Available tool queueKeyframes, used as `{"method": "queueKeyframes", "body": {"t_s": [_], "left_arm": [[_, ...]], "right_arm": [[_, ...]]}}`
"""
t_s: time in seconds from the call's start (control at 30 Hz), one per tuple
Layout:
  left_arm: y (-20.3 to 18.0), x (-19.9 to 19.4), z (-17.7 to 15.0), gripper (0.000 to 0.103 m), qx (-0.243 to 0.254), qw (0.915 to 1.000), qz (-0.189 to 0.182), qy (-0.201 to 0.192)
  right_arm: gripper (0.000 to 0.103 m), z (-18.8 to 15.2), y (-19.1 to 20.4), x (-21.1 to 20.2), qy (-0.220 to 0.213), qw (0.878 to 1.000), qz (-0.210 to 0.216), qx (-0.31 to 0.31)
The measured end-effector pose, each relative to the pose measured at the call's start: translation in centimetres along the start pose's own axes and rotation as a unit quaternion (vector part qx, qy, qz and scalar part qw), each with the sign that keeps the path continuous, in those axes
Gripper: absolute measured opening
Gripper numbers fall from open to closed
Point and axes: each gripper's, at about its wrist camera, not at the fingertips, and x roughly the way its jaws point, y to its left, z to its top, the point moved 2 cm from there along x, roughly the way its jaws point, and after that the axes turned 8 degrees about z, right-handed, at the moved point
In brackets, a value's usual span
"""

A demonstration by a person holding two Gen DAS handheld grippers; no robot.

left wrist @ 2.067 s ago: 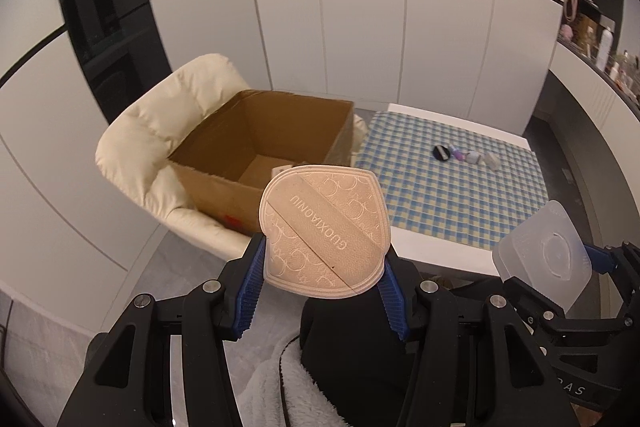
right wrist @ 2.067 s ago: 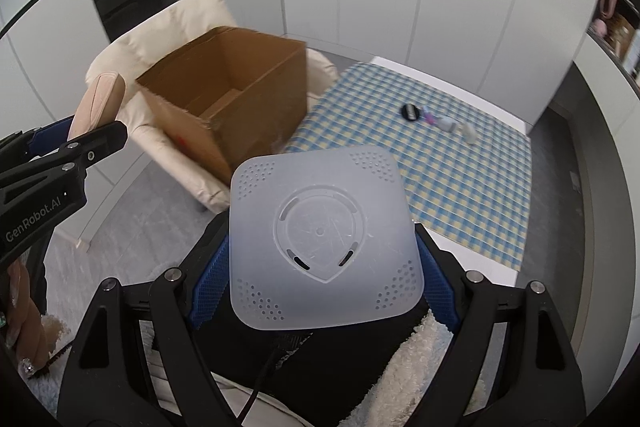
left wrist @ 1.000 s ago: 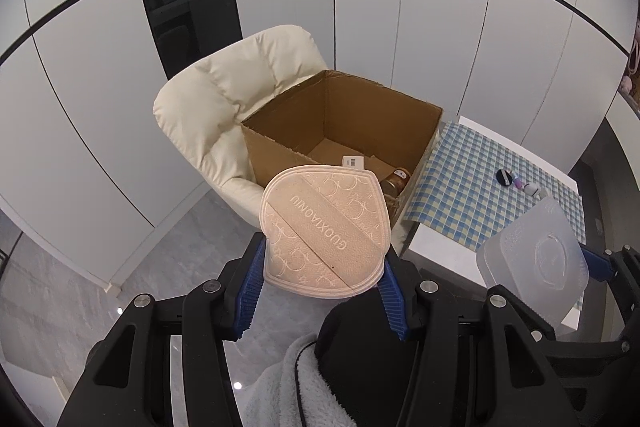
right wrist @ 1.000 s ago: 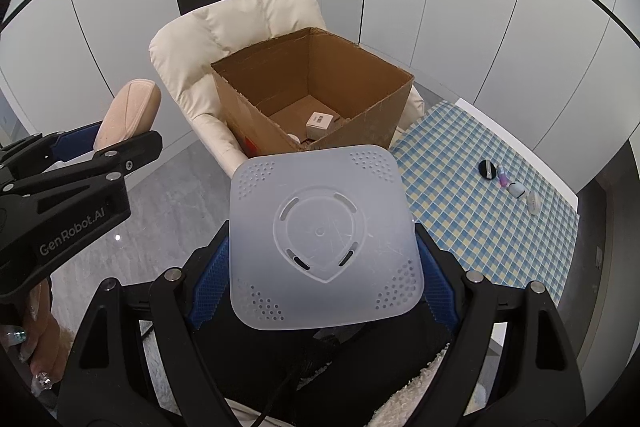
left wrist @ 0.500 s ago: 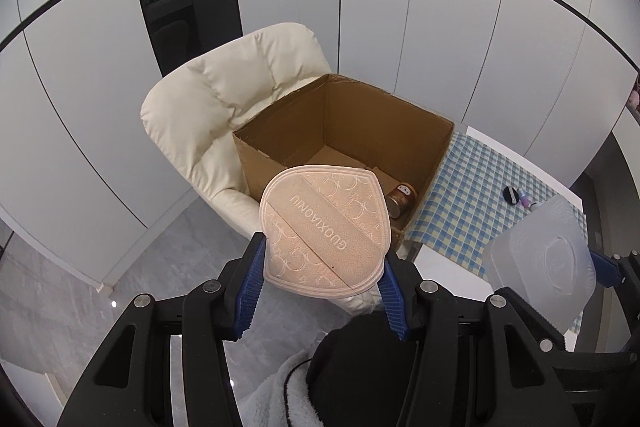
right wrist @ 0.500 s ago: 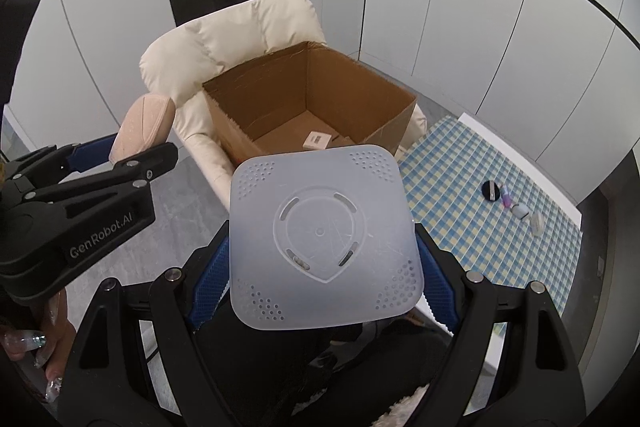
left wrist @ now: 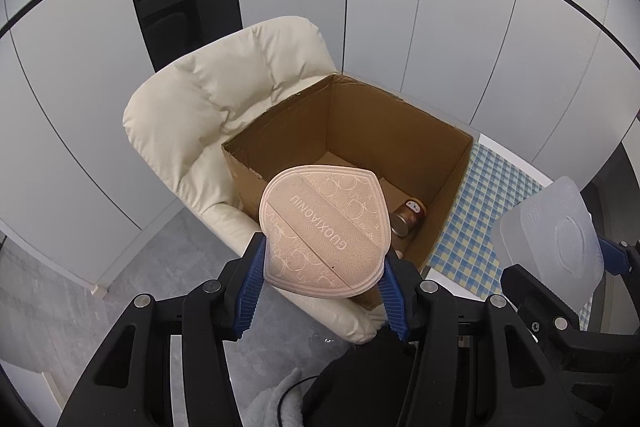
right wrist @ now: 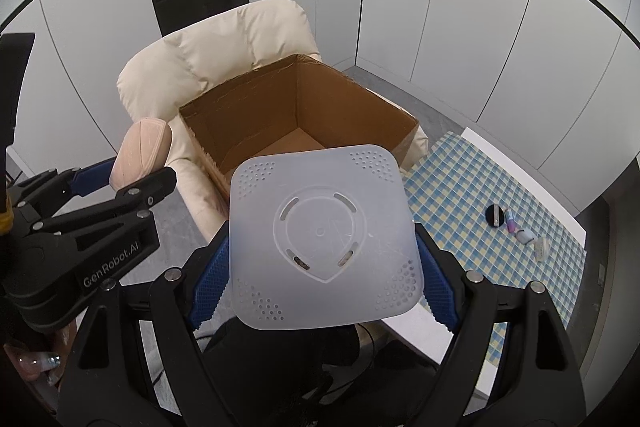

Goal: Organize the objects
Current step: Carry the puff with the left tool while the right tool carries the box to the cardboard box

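Landmark: open cardboard box (left wrist: 400, 143), brown, flaps gone, resting on the seat of a cream padded armchair (left wrist: 208, 107).
Left tongs (left wrist: 322, 283): clamped on a pink embossed pad (left wrist: 324, 231), blue ribbed fingers (left wrist: 250, 287) pressing its two side edges.
Pink pad, look: flat, heart-like outline, scroll pattern, plain band across it lettered GUOXIAONIU.
Pink pad, direction: face turned to the camera, rounded end toward the box; band runs diagonally, upper left to lower right.
Pink pad, place: in the air above the box's near rim.
Right tongs (right wrist: 322, 267): clamped on a translucent plastic lid (right wrist: 320, 239).
Lid, look: frosted white, rounded square, dotted corners, raised ring with slots.
Lid, place: in the air on the box's near side, overlapping its front rim.
Inside box: brown jar (left wrist: 406, 219) lying on its side.
Right of box: checked cloth (right wrist: 480, 187) on a white counter (right wrist: 524, 171), small items (right wrist: 514, 227) on it.
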Motion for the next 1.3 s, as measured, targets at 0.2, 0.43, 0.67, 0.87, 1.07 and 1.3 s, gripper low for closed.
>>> {"method": "queueKeyframes", "body": {"t_s": [0.2, 0.43, 0.67, 0.87, 1.07, 1.3], "left_arm": [[-0.2, 1.9, 1.8, 0.053, -0.011, 0.9999, -0.002, 0.003], [-0.1, 4.4, 3.7, 0.053, -0.011, 0.9999, 0.010, 0.005], [0.2, 7.6, 5.3, 0.053, -0.015, 0.9996, 0.021, 0.011], [1.0, 10.7, 6.0, 0.053, -0.030, 0.9987, 0.025, 0.032], [0.6, 13.1, 6.3, 0.053, -0.030, 0.9981, 0.033, 0.043], [-0.4, 14.9, 6.3, 0.053, -0.020, 0.9980, 0.034, 0.050]], "right_arm": [[0.085, 2.3, -0.5, 2.4, -0.003, 1.000, -0.002, 0.001], [0.085, 4.4, -1.5, 5.3, -0.004, 1.000, 0.001, 0.010], [0.085, 5.7, -2.1, 8.3, 0.001, 1.000, 0.004, 0.009], [0.085, 6.3, -2.7, 10.8, 0.011, 1.000, 0.000, 0.007], [0.085, 6.9, -3.0, 12.9, 0.022, 1.000, 0.008, 0.009], [0.085, 7.0, -2.8, 15.0, 0.036, 0.999, 0.012, 0.003]]}}
